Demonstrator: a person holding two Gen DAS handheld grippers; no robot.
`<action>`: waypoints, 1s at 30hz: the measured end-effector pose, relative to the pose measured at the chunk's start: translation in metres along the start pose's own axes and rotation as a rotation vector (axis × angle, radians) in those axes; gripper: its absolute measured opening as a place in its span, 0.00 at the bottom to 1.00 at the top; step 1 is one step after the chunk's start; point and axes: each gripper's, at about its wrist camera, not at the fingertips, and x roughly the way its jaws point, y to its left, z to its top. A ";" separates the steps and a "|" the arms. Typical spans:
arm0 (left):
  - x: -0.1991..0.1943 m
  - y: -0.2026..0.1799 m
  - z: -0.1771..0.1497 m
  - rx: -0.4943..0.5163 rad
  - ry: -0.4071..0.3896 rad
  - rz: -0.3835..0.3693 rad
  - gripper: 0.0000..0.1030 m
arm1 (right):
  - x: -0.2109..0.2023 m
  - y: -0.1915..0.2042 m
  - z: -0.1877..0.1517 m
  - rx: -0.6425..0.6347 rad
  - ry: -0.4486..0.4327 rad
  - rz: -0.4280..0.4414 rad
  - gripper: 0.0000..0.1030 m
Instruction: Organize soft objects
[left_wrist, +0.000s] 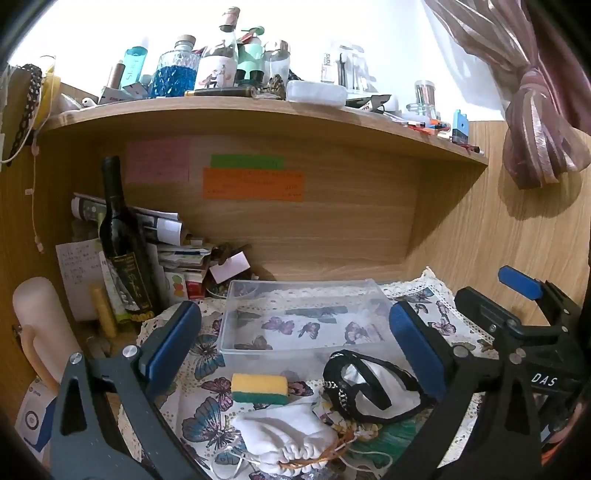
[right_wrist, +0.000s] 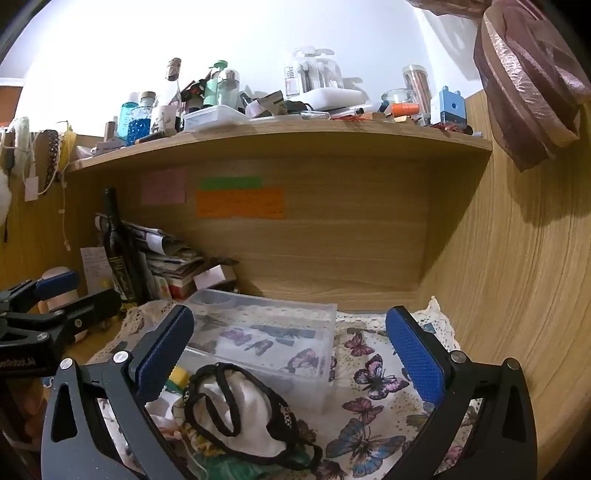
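A clear plastic box (left_wrist: 236, 306) (right_wrist: 328, 347) stands empty on the butterfly cloth (left_wrist: 207, 410) (right_wrist: 373, 428). In front of it lie a yellow-green sponge (left_wrist: 259, 387) (right_wrist: 177, 376), a white drawstring pouch (left_wrist: 288, 439) and a white mask with black straps (left_wrist: 373, 391) (right_wrist: 240, 413). My left gripper (left_wrist: 295, 343) is open above these, with nothing between its fingers. My right gripper (right_wrist: 291, 354) is open and empty over the mask and the box's near edge; it also shows at the right of the left wrist view (left_wrist: 517, 295).
A dark wine bottle (left_wrist: 122, 251) (right_wrist: 120, 251), stacked papers (left_wrist: 166, 236) and a pale candle (left_wrist: 37, 314) crowd the left. A cluttered shelf (left_wrist: 258, 107) (right_wrist: 280, 133) hangs overhead. A wooden wall (right_wrist: 517, 295) closes the right side, with a tied curtain (left_wrist: 543, 110) above.
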 end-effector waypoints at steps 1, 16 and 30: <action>0.000 -0.001 0.000 0.001 0.000 0.001 1.00 | 0.000 0.002 -0.001 -0.002 -0.001 -0.003 1.00; -0.002 -0.001 -0.008 0.004 0.003 -0.001 1.00 | -0.002 0.006 -0.008 -0.010 -0.012 -0.012 1.00; -0.005 0.000 -0.008 0.008 -0.009 0.005 1.00 | -0.005 0.007 -0.007 -0.012 -0.017 -0.013 1.00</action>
